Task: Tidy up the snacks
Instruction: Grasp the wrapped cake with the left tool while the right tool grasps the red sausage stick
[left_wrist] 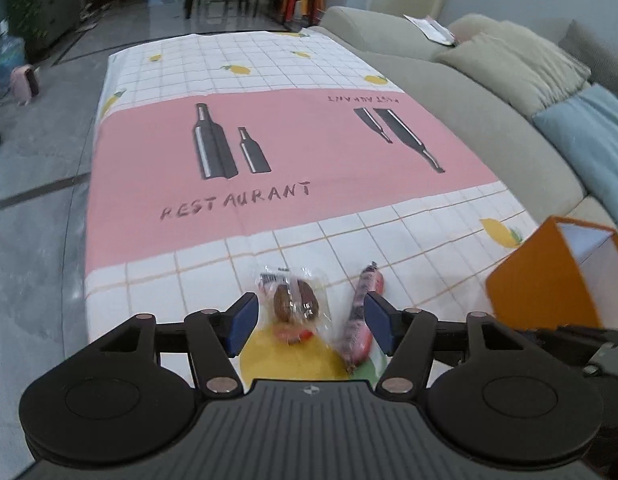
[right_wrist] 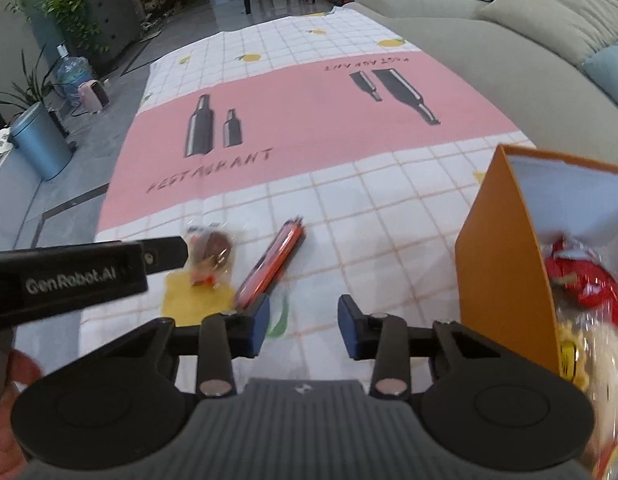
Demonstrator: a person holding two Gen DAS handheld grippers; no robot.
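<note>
**Left gripper lined up on the wrapped snack**

The step in hand looked to be picking up the wrapped snack (left_wrist: 295,300) with the left gripper (left_wrist: 307,326). Its jaws stood wide open and empty, the packet lying on the tabletop (left_wrist: 269,128) between the two blue pads (left_wrist: 243,324), nearer the left one. To do it well, the jaws probably needed to drop straight down and centre on the brown lump inside, not on the loose film, which would likely crumple and slip. The sausage (left_wrist: 363,316) lay just to the right, close against the right pad, so a careless close risked catching both.

The packet was clear, crinkly, glossy film around a rounded brown piece, with a printed label at its far end. The sausage was a slim, smooth pink-red stick with pinched ends, likely slick and apt to roll. The cloth under them was flat, printed with pale checks, lemons and a pink band.

Further right, the right gripper (right_wrist: 303,328) hovered with its jaws open and empty over bare cloth. At the far right stood an orange box (right_wrist: 501,264), stiff card with white inner walls, holding a red-and-clear bag (right_wrist: 585,300) of shiny film.
</note>
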